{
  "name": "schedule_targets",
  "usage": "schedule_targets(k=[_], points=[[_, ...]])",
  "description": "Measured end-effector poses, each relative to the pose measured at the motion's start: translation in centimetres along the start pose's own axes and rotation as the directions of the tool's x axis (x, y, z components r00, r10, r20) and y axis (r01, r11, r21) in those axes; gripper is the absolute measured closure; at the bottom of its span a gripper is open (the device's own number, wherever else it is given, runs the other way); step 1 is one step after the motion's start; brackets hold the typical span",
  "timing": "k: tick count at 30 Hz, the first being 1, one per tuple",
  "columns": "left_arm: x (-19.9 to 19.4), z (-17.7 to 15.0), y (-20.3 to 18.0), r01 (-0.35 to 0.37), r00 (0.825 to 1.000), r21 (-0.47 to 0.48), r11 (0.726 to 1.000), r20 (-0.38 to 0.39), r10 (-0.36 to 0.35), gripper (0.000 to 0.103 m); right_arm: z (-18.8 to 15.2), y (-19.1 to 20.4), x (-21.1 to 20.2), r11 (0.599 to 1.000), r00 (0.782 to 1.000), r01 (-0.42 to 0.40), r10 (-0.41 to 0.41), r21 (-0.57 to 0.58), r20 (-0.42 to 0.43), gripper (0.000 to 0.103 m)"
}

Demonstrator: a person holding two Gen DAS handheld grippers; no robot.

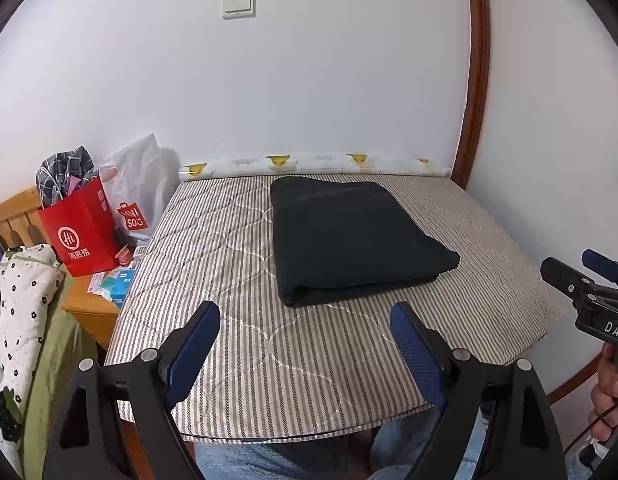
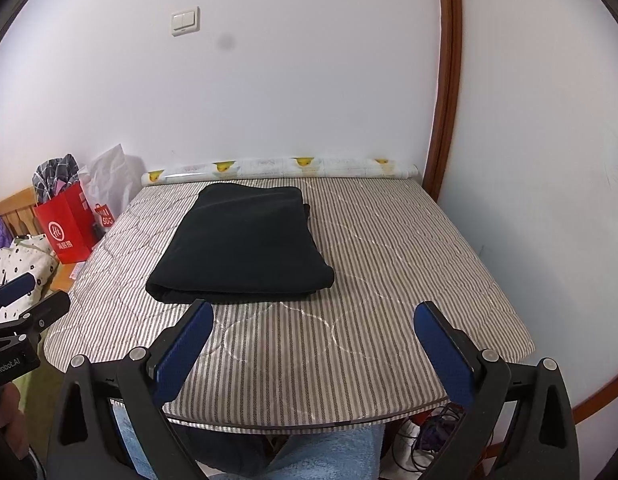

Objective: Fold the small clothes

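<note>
A dark, nearly black garment lies folded into a neat rectangle on the striped quilted table cover; it also shows in the right wrist view. My left gripper is open and empty, held above the near edge of the table, just short of the garment's front fold. My right gripper is open and empty too, to the right of the garment's near corner. The right gripper shows at the right edge of the left wrist view, and the left gripper at the left edge of the right wrist view.
A rolled duck-print sheet lies along the wall at the table's far edge. A red paper bag and a white plastic bag stand on a wooden nightstand at left. A brown wooden frame rises at the back right.
</note>
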State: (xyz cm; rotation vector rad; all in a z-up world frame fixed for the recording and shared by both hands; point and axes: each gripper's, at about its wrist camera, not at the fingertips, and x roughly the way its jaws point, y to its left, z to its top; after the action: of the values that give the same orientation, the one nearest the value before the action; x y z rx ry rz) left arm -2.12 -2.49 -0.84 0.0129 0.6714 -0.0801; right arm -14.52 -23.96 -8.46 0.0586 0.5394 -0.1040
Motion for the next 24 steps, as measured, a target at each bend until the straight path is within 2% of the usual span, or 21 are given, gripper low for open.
schedule_targets(k=[24], points=[[-0.13, -0.17, -0.14, 0.004, 1.000, 0.000, 1.000, -0.006, -0.004, 0.017, -0.20, -0.41, -0.80, 1.000, 1.000, 0.011, -0.011, 0.011, 0.015, 0.004]])
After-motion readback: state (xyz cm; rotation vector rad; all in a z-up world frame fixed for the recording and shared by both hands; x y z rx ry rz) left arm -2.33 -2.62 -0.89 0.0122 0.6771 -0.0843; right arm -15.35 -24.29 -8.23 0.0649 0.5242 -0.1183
